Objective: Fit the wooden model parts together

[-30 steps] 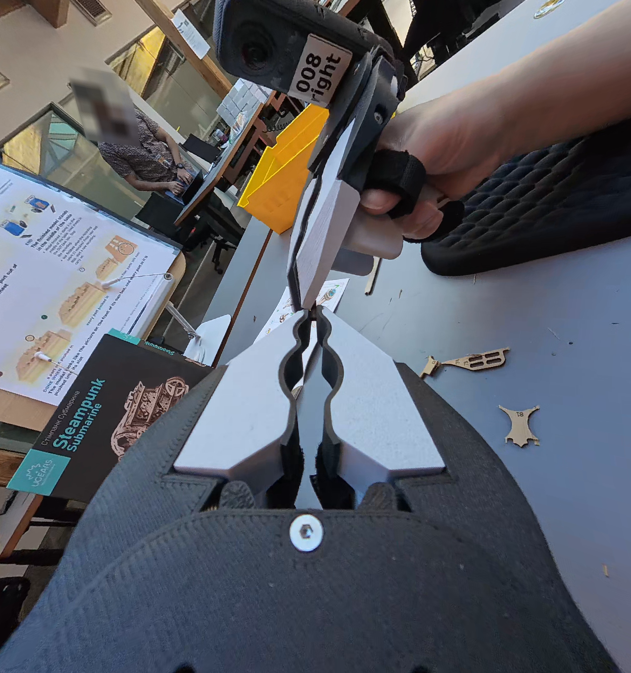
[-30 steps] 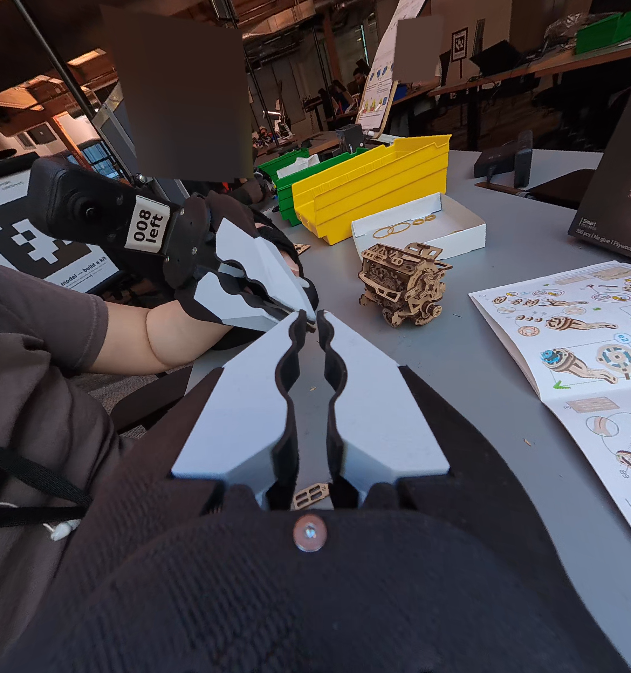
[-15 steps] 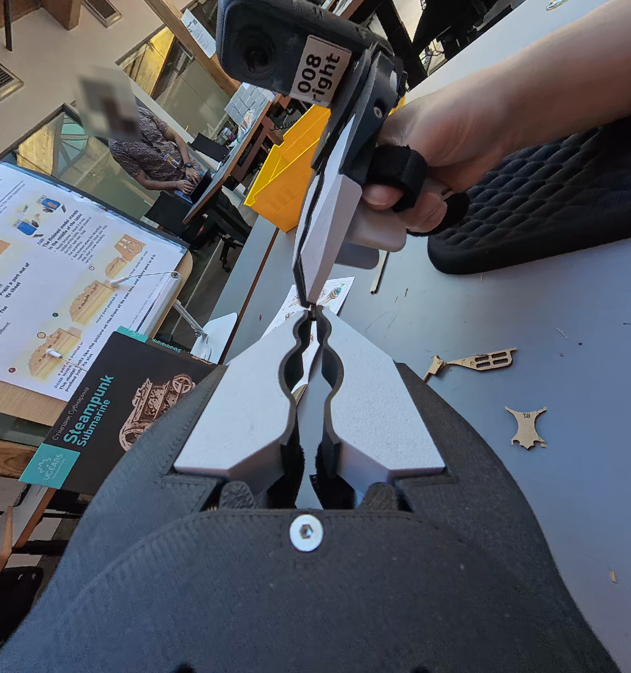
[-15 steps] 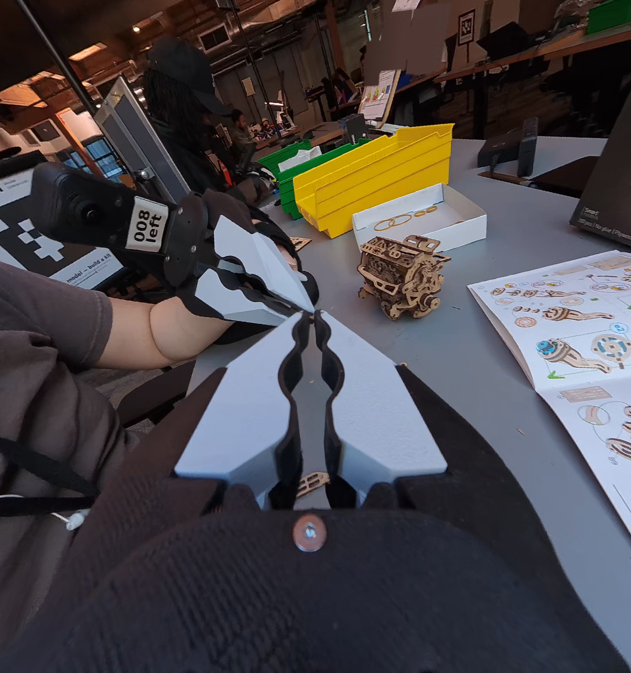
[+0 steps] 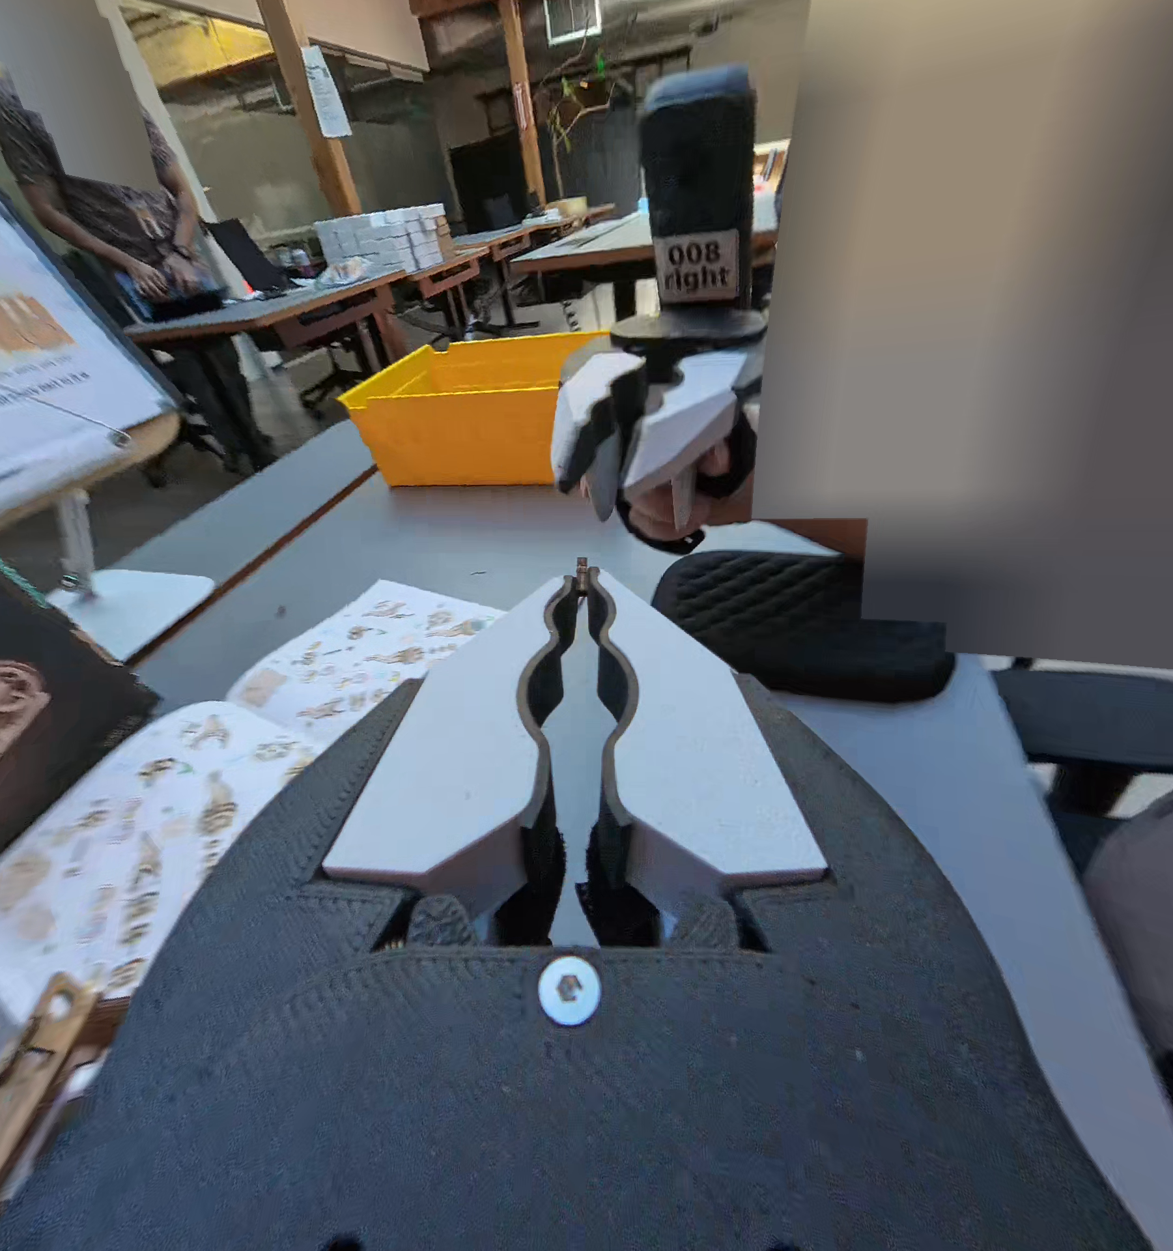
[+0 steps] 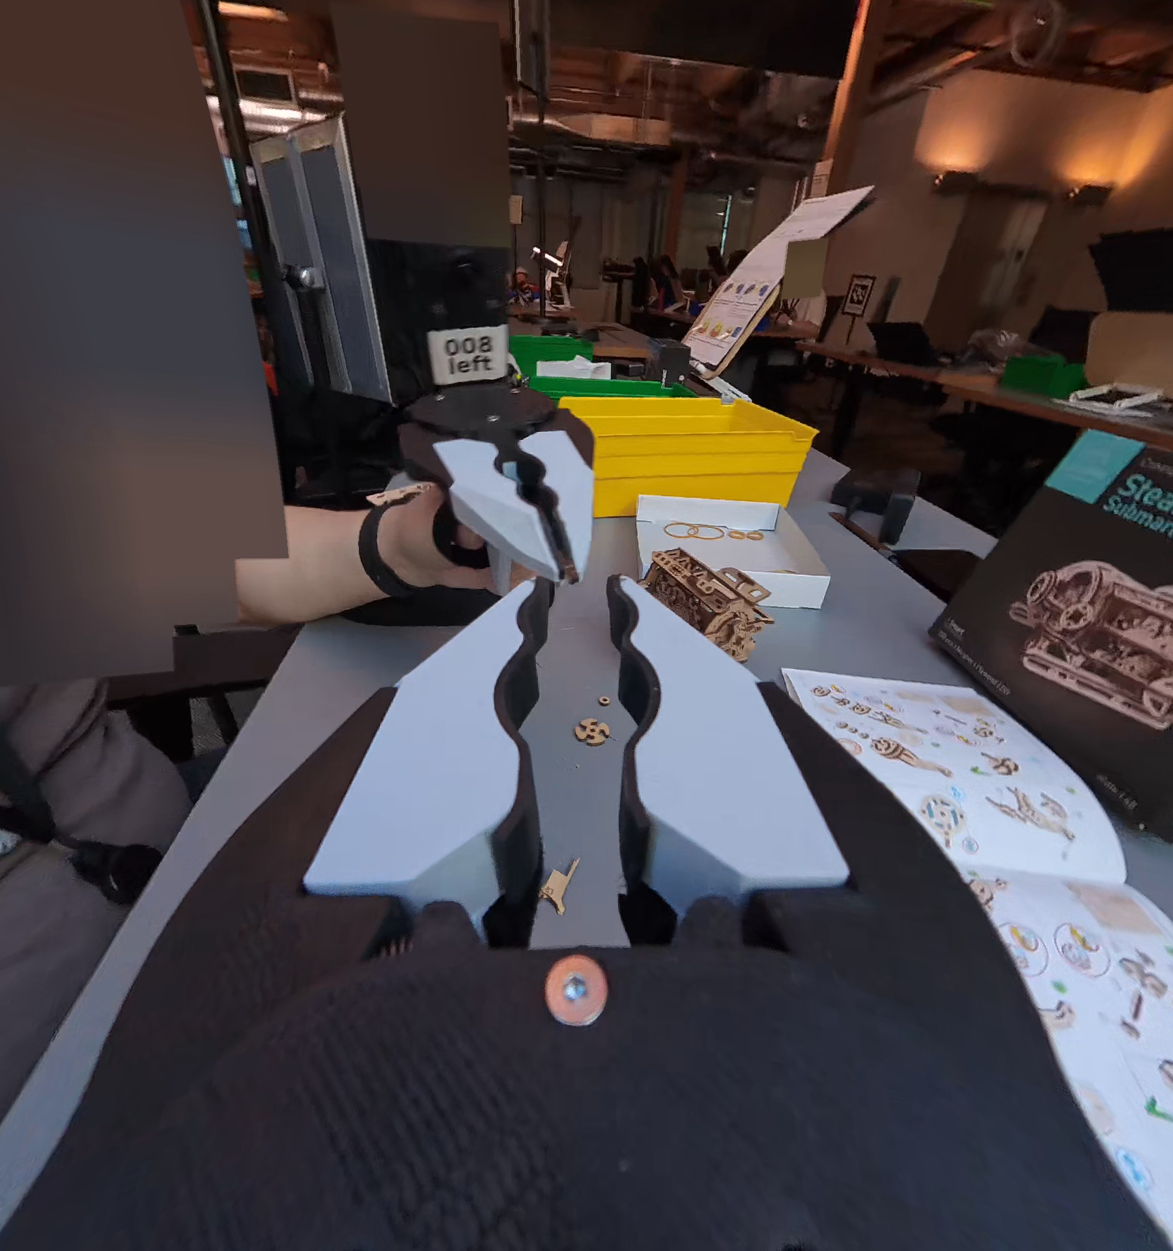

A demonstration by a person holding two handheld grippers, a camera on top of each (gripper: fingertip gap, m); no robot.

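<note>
The wooden model point(image 6: 708, 604) stood just near of the tray point(image 6: 732, 550), bins point(image 6: 688, 447) farther back, booklet point(image 6: 942, 778) to its right.

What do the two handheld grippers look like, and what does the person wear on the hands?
Each gripper, left gripper and right gripper, has two pale grey wedge-shaped fingers with wavy black inner pads, set in a black textured body with one silver screw. Each carries a black camera post with a white label. Black straps loop around the person's hand and wrist.
</note>
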